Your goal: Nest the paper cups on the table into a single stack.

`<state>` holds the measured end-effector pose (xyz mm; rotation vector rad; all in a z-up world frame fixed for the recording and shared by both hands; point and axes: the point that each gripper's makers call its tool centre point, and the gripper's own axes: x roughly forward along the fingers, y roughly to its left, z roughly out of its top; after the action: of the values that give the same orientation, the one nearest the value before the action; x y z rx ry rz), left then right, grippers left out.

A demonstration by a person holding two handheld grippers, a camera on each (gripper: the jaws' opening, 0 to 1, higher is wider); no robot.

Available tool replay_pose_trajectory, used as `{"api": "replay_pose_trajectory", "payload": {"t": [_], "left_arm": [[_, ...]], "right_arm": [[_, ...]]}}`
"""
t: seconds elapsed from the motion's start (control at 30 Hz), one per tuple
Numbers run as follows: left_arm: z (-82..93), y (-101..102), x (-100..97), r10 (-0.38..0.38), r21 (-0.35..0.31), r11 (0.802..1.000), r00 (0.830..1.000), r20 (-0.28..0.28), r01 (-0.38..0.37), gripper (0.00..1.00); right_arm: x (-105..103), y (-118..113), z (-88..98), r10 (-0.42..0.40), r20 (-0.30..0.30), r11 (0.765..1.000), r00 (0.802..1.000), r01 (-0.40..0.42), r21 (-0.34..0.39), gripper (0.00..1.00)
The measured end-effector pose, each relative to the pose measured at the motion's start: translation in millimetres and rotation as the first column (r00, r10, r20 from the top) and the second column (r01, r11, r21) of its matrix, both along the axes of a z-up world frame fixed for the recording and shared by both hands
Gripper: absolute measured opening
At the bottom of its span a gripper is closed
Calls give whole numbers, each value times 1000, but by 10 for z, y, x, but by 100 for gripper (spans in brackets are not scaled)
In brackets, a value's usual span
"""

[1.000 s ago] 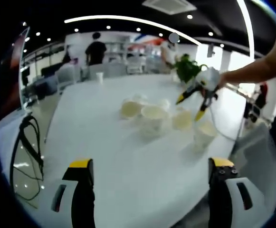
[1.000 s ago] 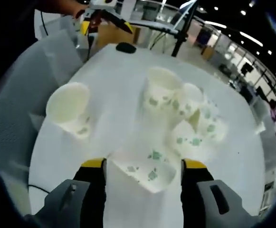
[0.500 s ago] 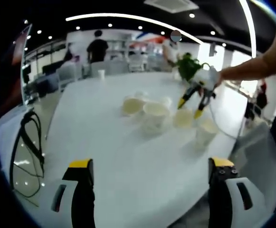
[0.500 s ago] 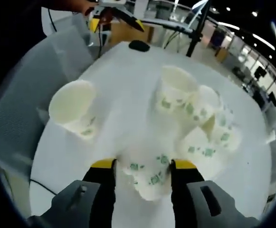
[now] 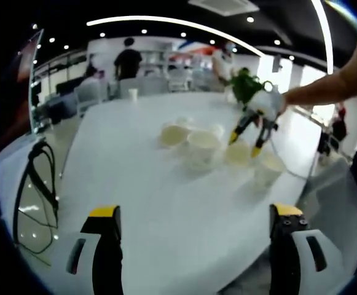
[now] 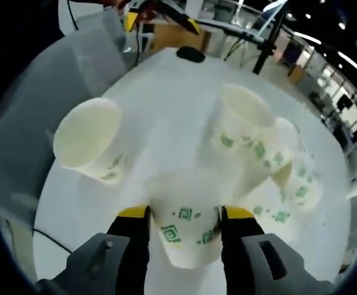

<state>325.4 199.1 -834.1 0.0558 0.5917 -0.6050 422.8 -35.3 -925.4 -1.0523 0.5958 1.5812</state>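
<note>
Cups [image 6: 246, 132] — roughly five; one [image 6: 187, 230] between right gripper [image 6: 184, 215] fingers.

In the right gripper view, the held cup [image 6: 186, 236] has its sides covered by the right gripper [image 6: 184, 216], whose yellow-tipped jaws press it from 9 and 3 o'clock; its rim is washed out against the white table [image 6: 166, 86]. At 3 o'clock the clustered cups [image 6: 270, 153] overlap, so their count is unclear. The left gripper [image 6: 160, 9] is cut off at 12 o'clock.

In the left gripper view, the left gripper's own jaws are cut off at 6 o'clock. The far cups [image 5: 196, 141] are blurred and too small to show any print. The arm [image 5: 332, 89] is cut off at 3 o'clock. A distant person [image 5: 128, 61] is blurred.
</note>
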Motion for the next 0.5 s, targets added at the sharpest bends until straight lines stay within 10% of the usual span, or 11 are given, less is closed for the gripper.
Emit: {"api": "replay_pose_trajectory", "payload": {"t": [0.5], "left_arm": [[4, 1, -3, 1, -1, 1000, 1000, 5, -1, 98]], "right_arm": [[31, -10, -6, -64, -13, 997, 998, 65, 29, 39]]}}
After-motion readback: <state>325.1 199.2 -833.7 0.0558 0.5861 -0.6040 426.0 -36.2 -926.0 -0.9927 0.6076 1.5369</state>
